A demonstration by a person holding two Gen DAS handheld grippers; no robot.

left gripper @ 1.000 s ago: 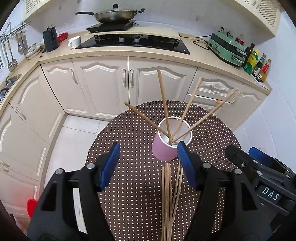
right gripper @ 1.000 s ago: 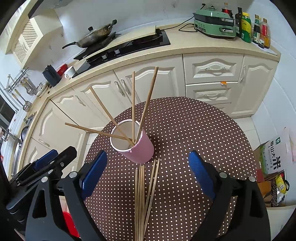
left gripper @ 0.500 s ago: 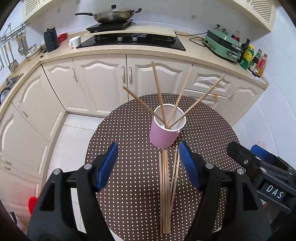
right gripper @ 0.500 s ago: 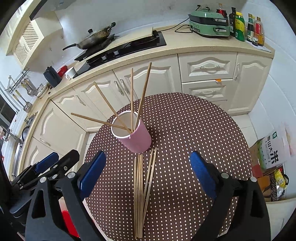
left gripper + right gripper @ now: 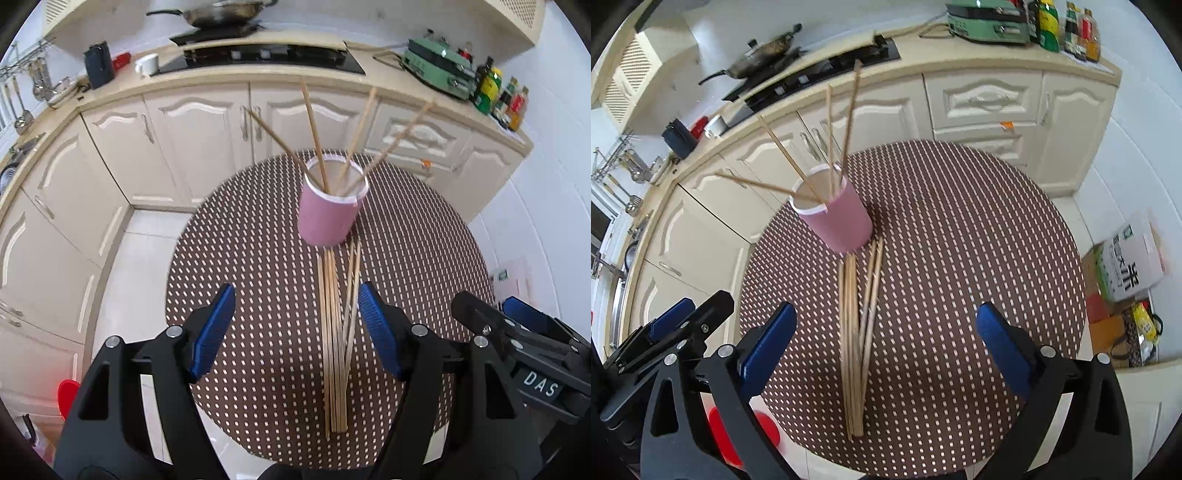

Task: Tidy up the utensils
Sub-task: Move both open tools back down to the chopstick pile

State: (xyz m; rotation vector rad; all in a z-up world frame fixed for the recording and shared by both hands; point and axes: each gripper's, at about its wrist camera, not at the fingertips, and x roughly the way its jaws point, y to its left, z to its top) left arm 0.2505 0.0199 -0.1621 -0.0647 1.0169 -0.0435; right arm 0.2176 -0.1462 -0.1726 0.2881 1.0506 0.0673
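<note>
A pink cup (image 5: 329, 212) (image 5: 837, 218) stands upright on the round brown dotted table (image 5: 240, 258) (image 5: 960, 229), with several wooden chopsticks fanned out of it. A bundle of loose chopsticks (image 5: 334, 332) (image 5: 855, 332) lies flat on the cloth, running from the cup's foot toward the near edge. My left gripper (image 5: 297, 325) hovers open above the near part of the bundle, which lies toward its right finger. My right gripper (image 5: 884, 338) hangs over the same bundle with its jaws opening wide and nothing pressed between them. Each gripper shows at the edge of the other's view.
Cream kitchen cabinets and a counter with a hob, a wok (image 5: 221, 11) and a green appliance (image 5: 436, 66) curve behind the table. Bottles stand at the counter's right end. A cardboard box (image 5: 1134, 266) and bags sit on the floor to the right. A red object (image 5: 68, 398) lies low left.
Both grippers have drawn back from the cup toward the table's near edge, so more of the loose bundle shows. The right gripper's jaws stand a little wider.
</note>
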